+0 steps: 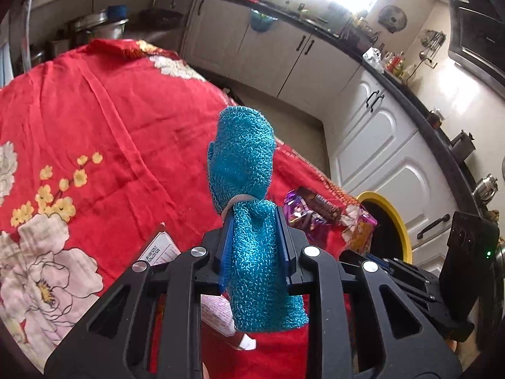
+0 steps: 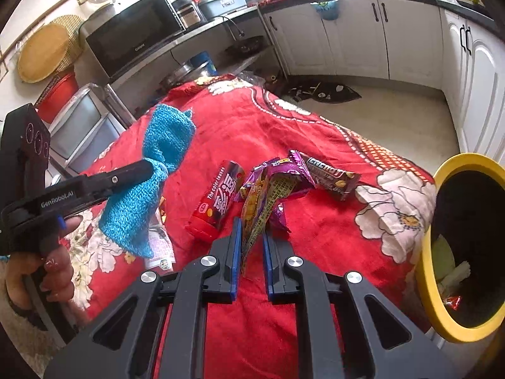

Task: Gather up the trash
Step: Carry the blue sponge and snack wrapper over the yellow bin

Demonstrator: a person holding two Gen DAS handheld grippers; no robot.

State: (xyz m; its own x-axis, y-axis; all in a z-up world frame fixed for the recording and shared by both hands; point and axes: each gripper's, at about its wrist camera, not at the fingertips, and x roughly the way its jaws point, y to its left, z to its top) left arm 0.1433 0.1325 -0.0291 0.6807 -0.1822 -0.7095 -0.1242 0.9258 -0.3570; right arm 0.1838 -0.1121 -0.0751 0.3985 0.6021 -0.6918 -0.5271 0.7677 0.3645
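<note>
My left gripper [image 1: 254, 221] is shut on a blue knitted cloth [image 1: 244, 164] and holds it above the red flowered tablecloth [image 1: 110, 120]; the cloth [image 2: 167, 135] and left gripper [image 2: 151, 165] also show in the right wrist view. My right gripper [image 2: 252, 230] has its jaws closed around a purple and yellow snack wrapper [image 2: 268, 186], which lifts off the table. A red candy tube [image 2: 217, 199] lies just left of it and a brown snack wrapper [image 2: 331, 173] just behind. A yellow-rimmed black bin [image 2: 426, 271] stands at the table's right edge with some trash inside.
A white printed paper [image 2: 161, 246] lies under the left gripper. White kitchen cabinets [image 2: 353, 34] and a dark counter run along the back and right. A microwave [image 2: 126, 34] sits on a shelf at the back left. The floor [image 2: 394, 117] lies beyond the table.
</note>
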